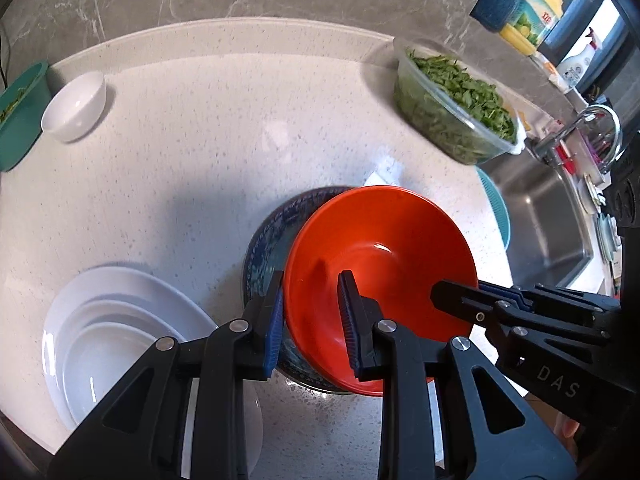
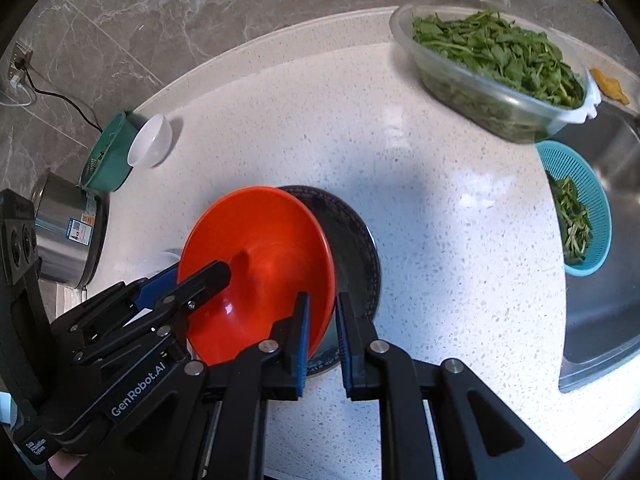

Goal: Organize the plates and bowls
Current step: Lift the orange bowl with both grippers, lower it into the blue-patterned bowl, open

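An orange bowl is tilted over a dark blue patterned plate on the white counter. My left gripper straddles the bowl's near rim, jaws a little apart, one finger outside and one inside. My right gripper straddles the opposite rim the same way; it also shows in the left wrist view. Whether either pad presses the rim I cannot tell. A stack of white plates lies at the lower left. A small white bowl stands far left.
A clear tub of chopped greens stands at the back right. A steel sink with a blue colander is on the right. A green basket and a steel pot stand at the left.
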{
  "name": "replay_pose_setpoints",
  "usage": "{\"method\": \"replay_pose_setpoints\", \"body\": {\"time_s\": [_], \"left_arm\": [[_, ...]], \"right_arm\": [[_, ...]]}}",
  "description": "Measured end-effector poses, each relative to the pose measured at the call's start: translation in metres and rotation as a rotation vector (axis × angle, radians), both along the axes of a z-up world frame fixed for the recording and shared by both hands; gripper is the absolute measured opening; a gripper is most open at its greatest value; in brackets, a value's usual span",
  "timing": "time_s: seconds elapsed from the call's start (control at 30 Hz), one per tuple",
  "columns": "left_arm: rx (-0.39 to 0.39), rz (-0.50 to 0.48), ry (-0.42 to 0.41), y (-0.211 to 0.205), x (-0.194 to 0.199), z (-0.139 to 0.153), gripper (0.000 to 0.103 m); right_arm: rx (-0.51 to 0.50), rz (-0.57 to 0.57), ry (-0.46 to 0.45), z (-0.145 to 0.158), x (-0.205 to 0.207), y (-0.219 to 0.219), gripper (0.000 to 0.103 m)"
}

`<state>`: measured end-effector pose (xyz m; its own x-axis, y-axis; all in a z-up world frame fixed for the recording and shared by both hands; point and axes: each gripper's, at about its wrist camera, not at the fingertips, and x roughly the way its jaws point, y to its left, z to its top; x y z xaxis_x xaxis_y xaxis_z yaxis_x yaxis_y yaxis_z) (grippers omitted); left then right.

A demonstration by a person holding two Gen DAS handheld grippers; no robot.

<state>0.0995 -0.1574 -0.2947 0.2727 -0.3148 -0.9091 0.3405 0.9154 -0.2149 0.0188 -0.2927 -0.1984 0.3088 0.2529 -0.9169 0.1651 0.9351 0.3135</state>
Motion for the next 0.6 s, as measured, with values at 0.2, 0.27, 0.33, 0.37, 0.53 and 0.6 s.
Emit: {"method": "replay_pose_setpoints", "body": {"time_s": [0.2,0.27,0.33,0.37,0.53,0.6], "left_arm": [[0.014,-0.007,0.036,0.001,0.005,-0.025,0.024],[0.014,-0.004,0.044,0.002,0.007,-0.031,0.024],[0.011,-0.003,0.050,0.004,0.009,-0.035,0.024],[0.012,-0.001,0.049,0.004,0.010,-0.038,0.024],[0.019,-0.016,0.043,0.002,0.013,-0.040,0.024],[0.020,-0.022,0.046,0.000,0.015,-0.040,0.026]], "right_arm": [[0.004,0.005,0.038,-0.019,0.002,0.001,0.015],[-0.004,0.012,0.049,-0.025,0.002,0.004,0.015],[-0.007,0.013,0.057,-0.030,0.003,0.004,0.015],[-0.008,0.014,0.060,-0.032,0.003,0.004,0.015],[0.004,0.002,0.061,-0.037,0.005,0.004,0.018],[0.002,-0.004,0.060,-0.036,0.005,0.004,0.020]]}}
